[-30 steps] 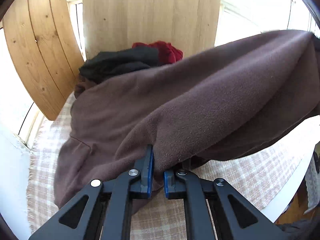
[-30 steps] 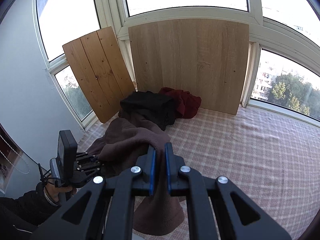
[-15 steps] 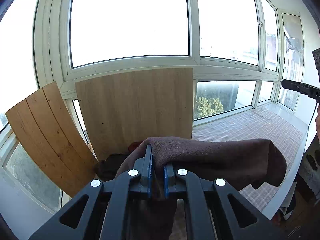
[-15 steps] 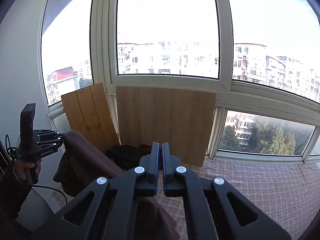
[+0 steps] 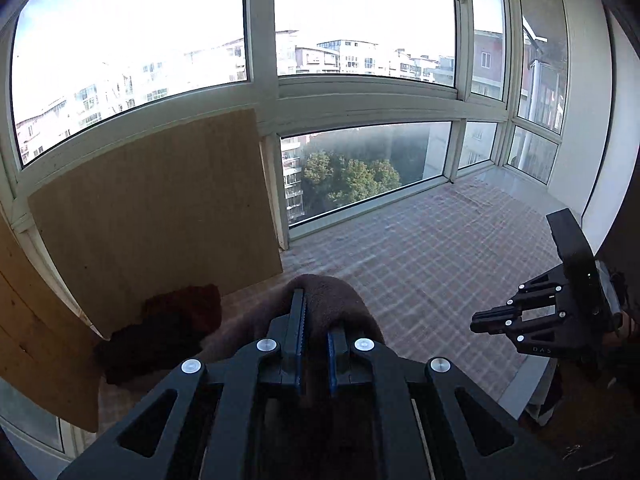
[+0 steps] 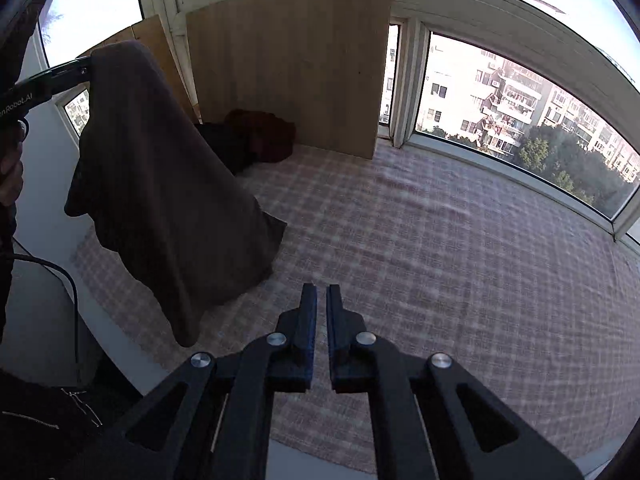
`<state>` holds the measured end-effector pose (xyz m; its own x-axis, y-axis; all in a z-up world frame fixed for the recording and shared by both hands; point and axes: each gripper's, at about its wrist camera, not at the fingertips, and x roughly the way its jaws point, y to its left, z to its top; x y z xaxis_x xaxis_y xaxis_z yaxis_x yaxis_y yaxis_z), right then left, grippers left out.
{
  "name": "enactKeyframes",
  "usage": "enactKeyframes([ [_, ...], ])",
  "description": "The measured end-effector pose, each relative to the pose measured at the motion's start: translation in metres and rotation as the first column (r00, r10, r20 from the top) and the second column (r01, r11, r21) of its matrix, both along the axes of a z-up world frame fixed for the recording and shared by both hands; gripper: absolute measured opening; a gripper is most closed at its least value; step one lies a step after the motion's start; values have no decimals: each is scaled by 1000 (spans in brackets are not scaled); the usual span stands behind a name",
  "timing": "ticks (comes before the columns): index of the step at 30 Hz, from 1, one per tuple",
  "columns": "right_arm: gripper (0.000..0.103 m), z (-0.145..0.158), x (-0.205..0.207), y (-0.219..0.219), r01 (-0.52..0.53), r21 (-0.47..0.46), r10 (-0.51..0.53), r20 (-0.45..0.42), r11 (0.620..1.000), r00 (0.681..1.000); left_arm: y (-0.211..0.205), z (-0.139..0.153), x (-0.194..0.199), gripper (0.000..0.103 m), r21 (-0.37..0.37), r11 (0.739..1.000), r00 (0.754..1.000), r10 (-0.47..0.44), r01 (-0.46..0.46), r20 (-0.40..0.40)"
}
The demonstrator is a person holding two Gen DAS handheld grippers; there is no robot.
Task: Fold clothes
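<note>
Two grippers on our list: the left gripper point(image 5: 314, 336) has its fingers clenched on the top edge of a brown fleece garment point(image 6: 160, 184), which hangs from it in the air, its lower part reaching the checked cloth point(image 6: 440, 240) on the tabletop. Our right gripper point(image 6: 321, 308) hovers over the cloth well apart from the garment, fingers closed together and empty. At the back we note a dark red garment point(image 6: 264, 136) and a black garment point(image 6: 222, 148) heaped against a leaning wooden board point(image 6: 288, 60).
</note>
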<state>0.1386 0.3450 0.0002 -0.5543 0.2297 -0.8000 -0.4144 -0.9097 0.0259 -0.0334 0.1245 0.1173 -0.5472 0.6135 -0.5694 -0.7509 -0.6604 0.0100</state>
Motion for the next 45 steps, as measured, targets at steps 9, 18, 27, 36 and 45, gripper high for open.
enactKeyframes([
  [9,44,0,24,74,99,9,-99,-26,995,995,45,-32,-21,84,-190,981,999,-36,43,41],
  [18,44,-109,-18,57,41,-135,-24,130,990,991,-66,-211,-56,49,-305,947,899,218,-101,380],
  [27,44,-127,-95,0,-110,-151,137,178,982,974,-127,-227,-72,59,-325,923,867,327,-207,376],
  [36,61,-116,-181,-110,-468,47,447,225,882,866,-141,-238,-77,59,-272,930,852,343,-248,396],
  [45,11,-131,-180,-48,-332,-178,361,166,926,918,-168,-245,-82,59,-243,917,822,392,-315,414],
])
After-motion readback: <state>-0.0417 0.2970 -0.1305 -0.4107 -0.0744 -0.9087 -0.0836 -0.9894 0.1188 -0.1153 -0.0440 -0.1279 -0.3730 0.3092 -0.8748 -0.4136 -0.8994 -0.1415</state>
